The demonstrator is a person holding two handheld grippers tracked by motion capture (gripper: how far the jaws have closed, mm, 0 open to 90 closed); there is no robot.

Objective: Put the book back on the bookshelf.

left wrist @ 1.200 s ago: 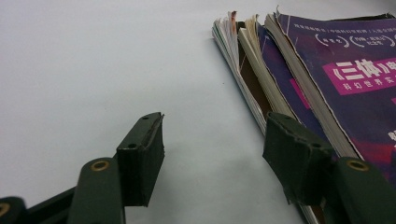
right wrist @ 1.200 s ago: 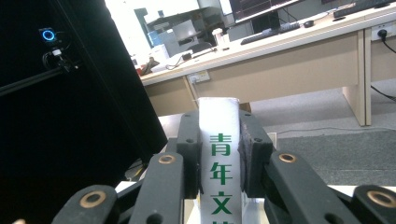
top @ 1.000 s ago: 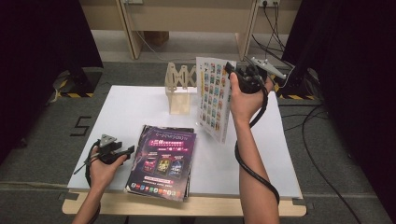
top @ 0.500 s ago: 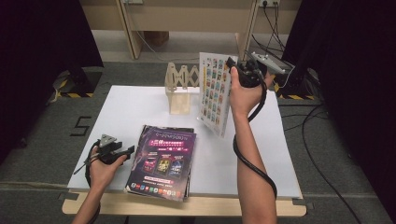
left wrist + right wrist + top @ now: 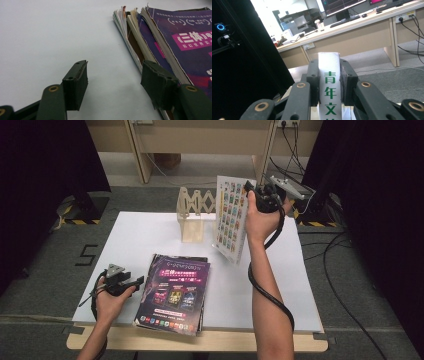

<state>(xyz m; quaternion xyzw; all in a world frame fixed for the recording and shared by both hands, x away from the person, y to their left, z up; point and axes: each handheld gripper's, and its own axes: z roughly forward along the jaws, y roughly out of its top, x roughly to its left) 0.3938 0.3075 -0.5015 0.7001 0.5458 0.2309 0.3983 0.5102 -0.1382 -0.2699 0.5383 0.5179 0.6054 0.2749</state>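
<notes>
A magazine (image 5: 231, 219) is held upright by its spine in the closed right gripper (image 5: 254, 195) over the table's (image 5: 150, 230) far edge, just right of the wooden rack (image 5: 194, 217); left gripper (image 5: 131, 282) is open w/ nothing in it.

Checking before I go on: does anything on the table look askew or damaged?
The stack of magazines is untidy: its copies are fanned out of line, with frayed, curling page edges beside the left hand-held gripper. The wooden rack stands upright, and nothing is spilled.
</notes>
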